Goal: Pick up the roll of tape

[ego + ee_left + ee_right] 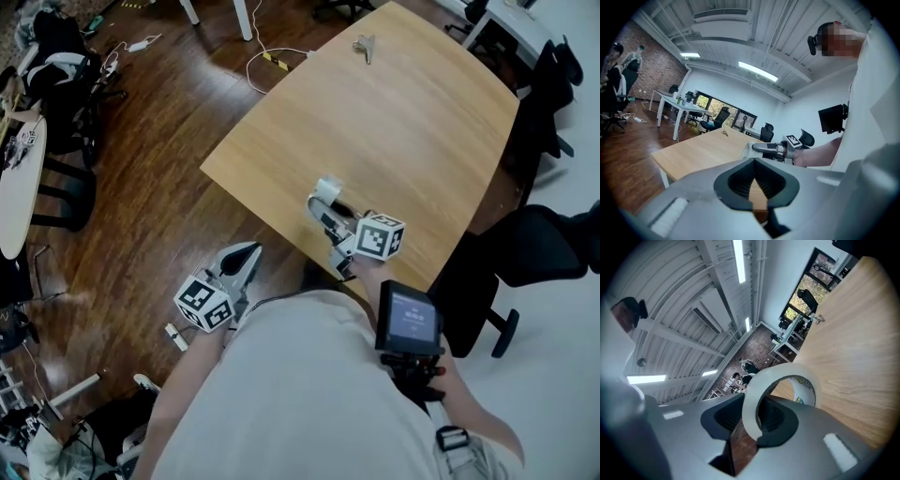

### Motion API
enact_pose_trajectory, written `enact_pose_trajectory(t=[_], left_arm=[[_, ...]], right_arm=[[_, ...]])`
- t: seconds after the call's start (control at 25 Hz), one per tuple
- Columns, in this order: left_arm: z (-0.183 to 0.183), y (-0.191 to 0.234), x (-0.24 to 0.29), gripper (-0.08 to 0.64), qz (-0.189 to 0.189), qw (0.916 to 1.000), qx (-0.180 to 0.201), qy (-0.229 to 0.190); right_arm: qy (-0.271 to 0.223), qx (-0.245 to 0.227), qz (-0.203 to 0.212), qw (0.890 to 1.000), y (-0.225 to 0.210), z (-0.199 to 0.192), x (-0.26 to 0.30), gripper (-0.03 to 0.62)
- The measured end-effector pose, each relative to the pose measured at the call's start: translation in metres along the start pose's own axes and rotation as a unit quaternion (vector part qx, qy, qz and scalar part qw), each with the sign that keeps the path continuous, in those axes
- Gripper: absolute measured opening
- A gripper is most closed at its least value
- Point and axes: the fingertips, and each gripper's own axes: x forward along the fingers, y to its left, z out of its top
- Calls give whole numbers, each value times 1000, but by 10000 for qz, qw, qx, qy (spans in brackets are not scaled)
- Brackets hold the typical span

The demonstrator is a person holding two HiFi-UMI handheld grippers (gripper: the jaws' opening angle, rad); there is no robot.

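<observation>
The roll of tape [327,188] is a white ring with a printed inner core. It is lifted off the wooden table [403,122] near its front edge. My right gripper [322,202] is shut on it, the ring's wall [749,404] pinched between the jaws with the loop standing up past the tips. In the left gripper view the tape [746,151] shows at the tip of the right gripper [761,147]. My left gripper [242,259] hangs off the table's front edge over the floor. Its jaws meet at the tip [756,161] with nothing in them.
A small metal clip [364,47] lies at the table's far end. Black office chairs [539,244] stand to the right of the table. Cables [267,56] and clutter lie on the dark wood floor at the left. A small screen [408,319] hangs at the person's chest.
</observation>
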Motion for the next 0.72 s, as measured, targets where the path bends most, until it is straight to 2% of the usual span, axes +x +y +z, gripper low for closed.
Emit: enact_pose_trajectory(t=[0.12, 0.4, 0.72], left_arm=[[-7, 0, -16, 5, 126, 9999, -13, -84], [-11, -23, -30, 5, 157, 9988, 403, -248], [-19, -38, -59, 5, 80, 9978, 497, -441]], right_arm=[[-111, -207, 227, 9995, 28, 3, -4, 95], [-556, -801, 558, 9937, 84, 14, -31, 95], [-794, -1186, 676, 9875, 131, -5, -66, 95]])
